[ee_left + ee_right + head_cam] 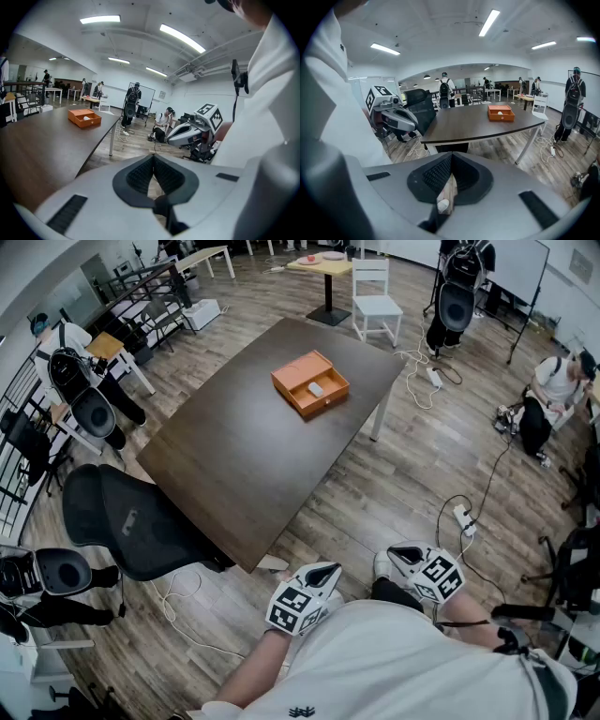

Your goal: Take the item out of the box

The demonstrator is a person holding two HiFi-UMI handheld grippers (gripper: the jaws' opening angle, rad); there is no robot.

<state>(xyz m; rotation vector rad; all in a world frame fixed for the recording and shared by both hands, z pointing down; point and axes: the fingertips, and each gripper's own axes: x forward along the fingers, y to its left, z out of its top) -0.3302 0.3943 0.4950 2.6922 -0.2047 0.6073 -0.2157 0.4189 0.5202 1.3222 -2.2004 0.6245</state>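
Note:
An open orange box (pixel 309 382) sits toward the far side of the dark table (pixel 234 456), with a small pale item (pixel 316 389) lying inside it. Both grippers are held close to my body, well short of the table's near corner. My left gripper (pixel 322 571) is shut and empty, and so is my right gripper (pixel 399 555). In the left gripper view the shut jaws (pixel 153 160) point past the table edge, with the box (pixel 84 117) far off to the left. In the right gripper view the shut jaws (pixel 451 161) face the table, with the box (pixel 500 113) at its far end.
A black office chair (pixel 131 521) stands at the table's near left side. A white chair (pixel 375 296) is beyond the far end. Cables and a power strip (pixel 464 519) lie on the wooden floor to the right. People stand and sit around the room's edges.

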